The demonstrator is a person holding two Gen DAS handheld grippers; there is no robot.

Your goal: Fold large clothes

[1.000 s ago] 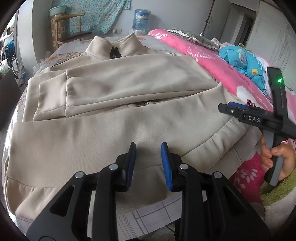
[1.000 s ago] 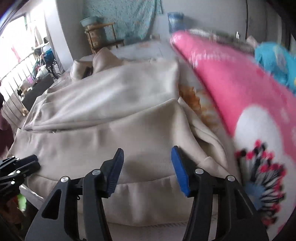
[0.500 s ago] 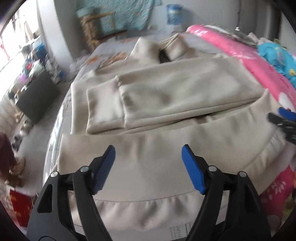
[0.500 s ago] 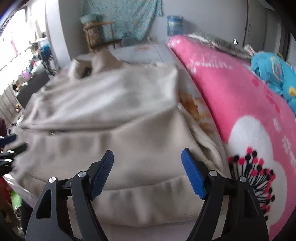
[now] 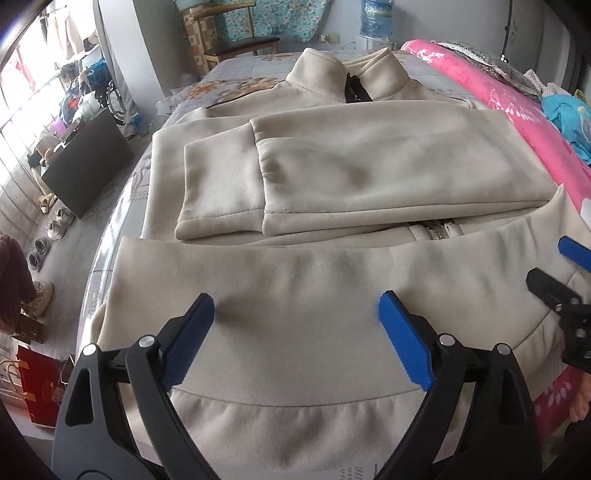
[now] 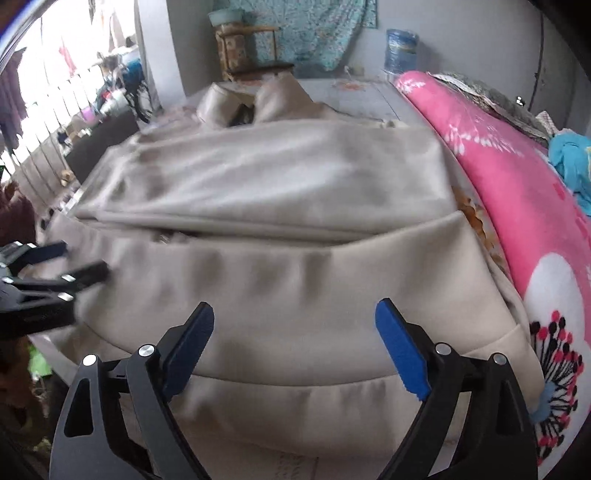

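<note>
A large beige zip jacket (image 5: 332, 177) lies flat on the bed, collar at the far end, sleeves folded across the chest, hem nearest me. My left gripper (image 5: 295, 325) is open and empty just above the hem on the jacket's left part. My right gripper (image 6: 295, 328) is open and empty above the hem on the jacket (image 6: 280, 206)'s right part. The right gripper also shows at the right edge of the left wrist view (image 5: 554, 273), and the left gripper at the left edge of the right wrist view (image 6: 62, 266).
A pink flowered quilt (image 5: 517, 110) runs along the bed's right side, also in the right wrist view (image 6: 517, 166), with blue cloth (image 5: 569, 118) on it. The bed's left edge drops to a floor with shoes (image 5: 55, 229) and a dark cabinet (image 5: 85, 158). A wooden chair (image 5: 229, 33) stands beyond.
Both grippers have opened wide from a narrower gap. The left gripper has moved left along the hem and the right gripper has drawn back; the jacket has not moved.
</note>
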